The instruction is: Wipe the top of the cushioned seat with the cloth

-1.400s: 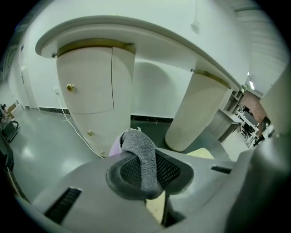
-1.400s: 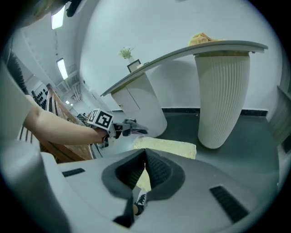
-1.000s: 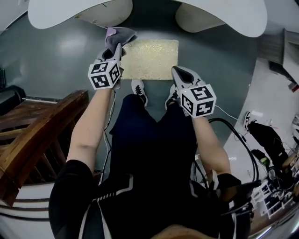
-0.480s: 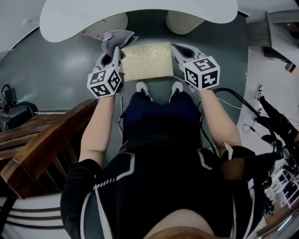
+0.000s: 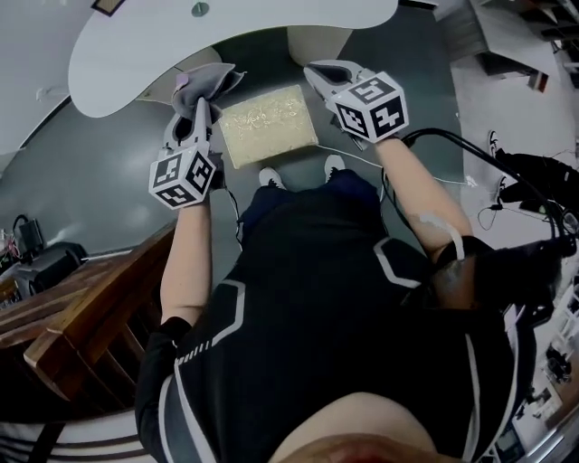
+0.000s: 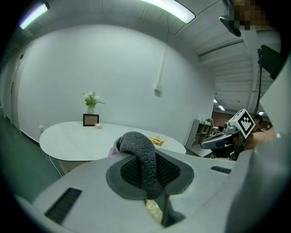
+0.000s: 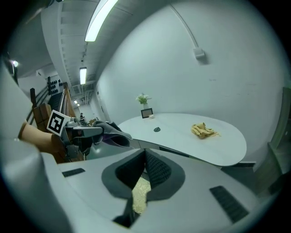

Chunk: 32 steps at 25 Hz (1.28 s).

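The cushioned seat [image 5: 267, 136] is a low pale-gold rectangle on the grey floor in front of the person's feet. A grey cloth [image 5: 204, 80] hangs from my left gripper [image 5: 194, 98], which is held above the seat's far left corner. In the left gripper view the cloth [image 6: 142, 163] is draped over and pinched between the jaws, and a sliver of the seat [image 6: 154, 210] shows below. My right gripper [image 5: 315, 70] is above the seat's far right corner with its jaws together and nothing in them. A strip of the seat [image 7: 141, 193] shows below them.
A white oval table [image 5: 226, 27] on a pedestal [image 5: 317, 41] stands just beyond the seat; a yellow rag [image 7: 202, 130] and a small photo frame [image 7: 146, 113] rest on it. Wooden furniture [image 5: 81, 325] is at the left. Cables [image 5: 470, 154] trail on the right.
Both grippers have lifted and moved forward toward the table, the right one from the seat's near right corner to its far right. The cloth stays in the left gripper.
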Available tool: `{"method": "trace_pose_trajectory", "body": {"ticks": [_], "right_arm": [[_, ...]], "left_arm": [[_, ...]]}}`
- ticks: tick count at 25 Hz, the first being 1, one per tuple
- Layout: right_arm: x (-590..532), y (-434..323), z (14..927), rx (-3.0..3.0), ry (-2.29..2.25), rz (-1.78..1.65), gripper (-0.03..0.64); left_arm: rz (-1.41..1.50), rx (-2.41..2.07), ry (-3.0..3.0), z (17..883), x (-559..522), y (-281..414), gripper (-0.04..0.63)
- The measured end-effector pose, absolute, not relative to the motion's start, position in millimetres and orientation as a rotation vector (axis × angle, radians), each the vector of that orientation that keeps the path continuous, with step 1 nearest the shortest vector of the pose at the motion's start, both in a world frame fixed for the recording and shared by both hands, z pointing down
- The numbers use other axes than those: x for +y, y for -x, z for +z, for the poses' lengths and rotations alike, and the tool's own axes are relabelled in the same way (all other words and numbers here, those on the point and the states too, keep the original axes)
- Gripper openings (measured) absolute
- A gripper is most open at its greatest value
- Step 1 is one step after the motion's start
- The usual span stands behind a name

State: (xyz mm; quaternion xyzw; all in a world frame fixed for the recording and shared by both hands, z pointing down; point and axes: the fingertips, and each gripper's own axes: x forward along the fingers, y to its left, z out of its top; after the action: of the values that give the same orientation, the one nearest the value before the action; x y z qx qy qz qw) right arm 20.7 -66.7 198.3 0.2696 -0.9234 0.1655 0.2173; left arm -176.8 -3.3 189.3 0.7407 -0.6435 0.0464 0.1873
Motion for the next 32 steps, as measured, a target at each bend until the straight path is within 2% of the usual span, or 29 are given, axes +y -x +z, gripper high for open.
{"method": "trace_pose_trajectory", "body": {"ticks": [22, 32], "right_arm": [[-69.2, -45.3, 81.8, -2.665, -0.896, 0.241, 0.005], [-74.0, -61.3, 71.0, -2.674, -0.946, 0.221, 0.005]], "left_arm": [[0.012, -1.821, -2.31, 75.6, 18.8, 151.5, 0.04], [-0.028, -1.85, -2.299, 57.4, 6.7, 153.3, 0.04]]}}
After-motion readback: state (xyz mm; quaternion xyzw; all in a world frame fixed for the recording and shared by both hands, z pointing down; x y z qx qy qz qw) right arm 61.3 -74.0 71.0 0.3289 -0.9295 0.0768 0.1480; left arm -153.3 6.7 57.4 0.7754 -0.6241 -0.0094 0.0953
